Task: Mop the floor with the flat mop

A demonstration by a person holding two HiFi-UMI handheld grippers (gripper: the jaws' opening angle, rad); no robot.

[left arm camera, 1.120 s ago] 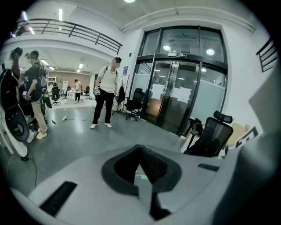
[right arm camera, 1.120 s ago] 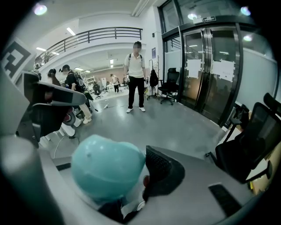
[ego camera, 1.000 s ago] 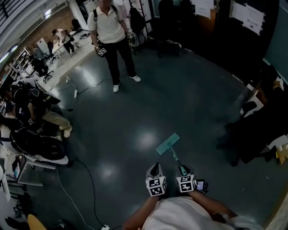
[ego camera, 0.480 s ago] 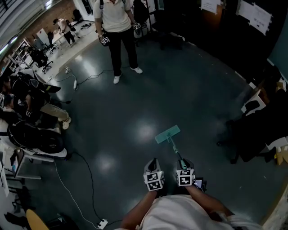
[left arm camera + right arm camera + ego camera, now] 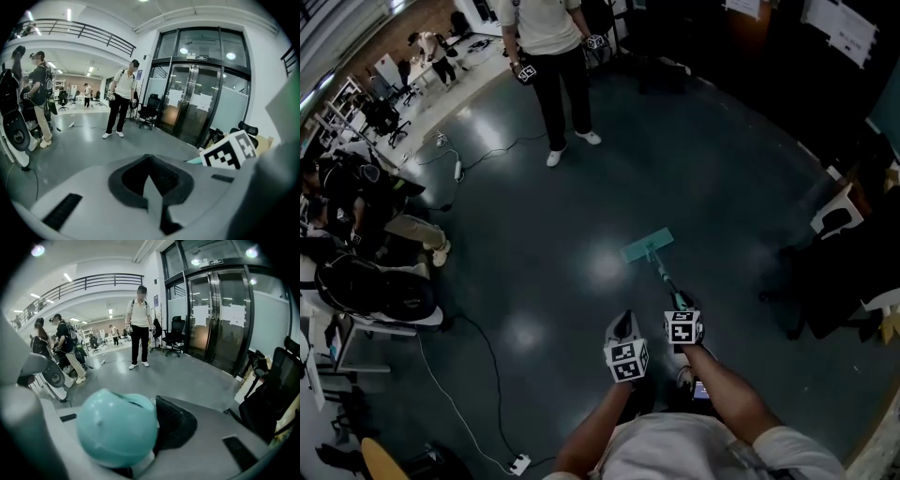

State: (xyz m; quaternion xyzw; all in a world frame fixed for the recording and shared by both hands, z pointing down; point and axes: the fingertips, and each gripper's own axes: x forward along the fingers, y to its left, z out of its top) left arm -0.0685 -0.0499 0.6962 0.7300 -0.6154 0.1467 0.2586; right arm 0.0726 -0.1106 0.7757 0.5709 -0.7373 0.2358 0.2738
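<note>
The flat mop's teal head lies flat on the dark floor ahead of me. Its handle slants back to my right gripper. In the right gripper view the handle's rounded teal end fills the space between the jaws, and the right gripper is shut on it. My left gripper hangs just left of the right one, off the handle. In the left gripper view, the left gripper has its black pads closed together with nothing between them. The right gripper's marker cube shows beside it.
A person holding grippers stands far ahead. Seated people and bags line the left side. A cable runs to a power strip. Black chairs and a white stool stand at the right, before glass doors.
My right gripper has pushed forward, and the mop head has slid farther away across the floor. The left gripper has moved forward only a little.
</note>
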